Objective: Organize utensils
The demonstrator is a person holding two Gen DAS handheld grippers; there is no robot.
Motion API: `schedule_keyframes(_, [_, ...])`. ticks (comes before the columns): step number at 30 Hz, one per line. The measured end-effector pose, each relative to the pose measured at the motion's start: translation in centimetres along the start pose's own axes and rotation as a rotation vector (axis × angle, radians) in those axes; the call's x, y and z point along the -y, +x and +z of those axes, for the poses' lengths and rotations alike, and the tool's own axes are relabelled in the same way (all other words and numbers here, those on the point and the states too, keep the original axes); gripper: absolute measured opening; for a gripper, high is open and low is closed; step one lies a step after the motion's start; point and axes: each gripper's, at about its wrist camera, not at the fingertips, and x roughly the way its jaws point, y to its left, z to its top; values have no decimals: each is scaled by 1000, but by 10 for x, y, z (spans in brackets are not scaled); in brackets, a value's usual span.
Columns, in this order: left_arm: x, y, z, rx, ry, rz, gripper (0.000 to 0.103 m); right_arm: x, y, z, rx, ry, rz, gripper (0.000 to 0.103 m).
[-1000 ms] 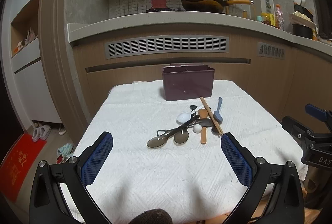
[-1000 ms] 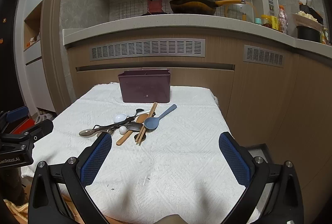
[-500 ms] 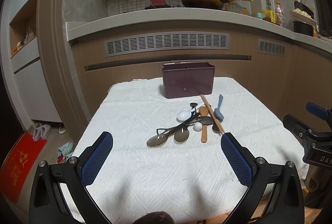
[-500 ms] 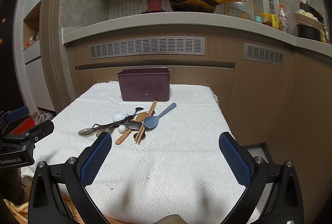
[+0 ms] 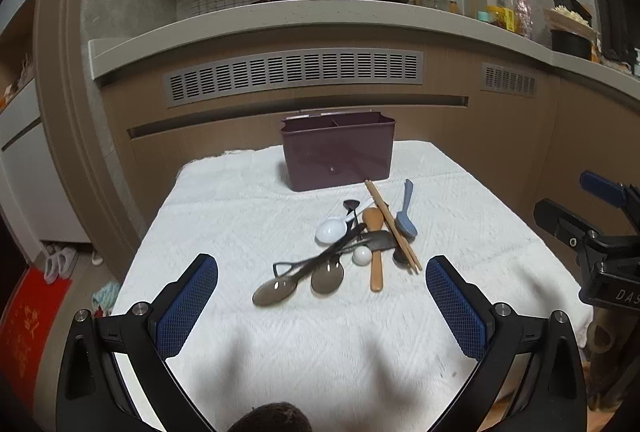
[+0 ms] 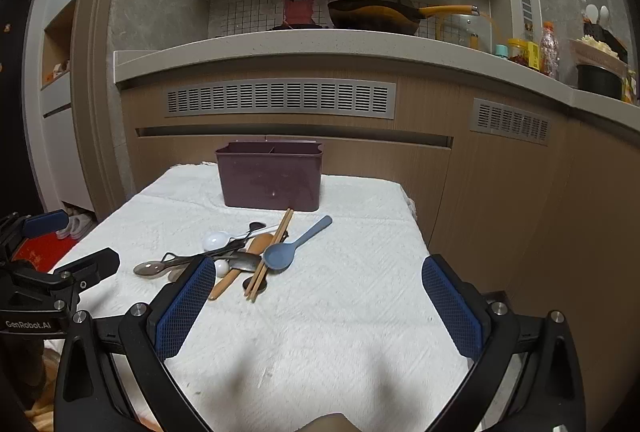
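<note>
Nothing sorted yet: utensils piled before an empty-looking holder

Both tools hover over a white-clothed table. Left gripper and right gripper have their fingers spread wide, holding nothing. Spoons, chopsticks and a blue spoon lie tangled mid-table. Just behind them stands the purple utensil holder; nothing pokes above its rim. Seemingly every piece remains to be placed.

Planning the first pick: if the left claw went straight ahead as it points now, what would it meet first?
Probably the metal spoons at the near edge of the utensil pile, lying between its open fingers' line; depth is uncertain.
</note>
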Motion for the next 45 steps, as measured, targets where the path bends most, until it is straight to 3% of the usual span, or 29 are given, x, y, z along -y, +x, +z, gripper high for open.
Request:
schedule_keyframes(9, [-19, 58, 35, -9, -40, -44, 103, 6, 63, 24, -57, -10, 12, 103])
schedule_keyframes(20, [-71, 113, 38, -66, -62, 19, 103, 3, 184, 40, -251, -26, 16, 101])
schedule_keyframes(22, [-81, 114, 37, -63, -74, 32, 103, -1, 204, 42, -285, -33, 23, 88])
schedule_keyframes(24, [-92, 114, 37, -58, -83, 45, 103, -6, 224, 44, -329, -47, 30, 68])
schedule_keyframes(33, [-123, 121, 28, -76, -152, 45, 103, -17, 287, 32, -465, 18, -45, 54])
schedule_keyframes(36, [-128, 124, 23, -92, -169, 43, 103, -16, 299, 23, -497, 44, -61, 46])
schedule_keyframes(40, [-133, 130, 16, -116, -207, 11, 103, -12, 300, 22, -505, 61, -45, 43])
schedule_keyframes(45, [-128, 133, 13, -137, -182, 31, 103, -11, 300, 24, -515, 48, 10, 17])
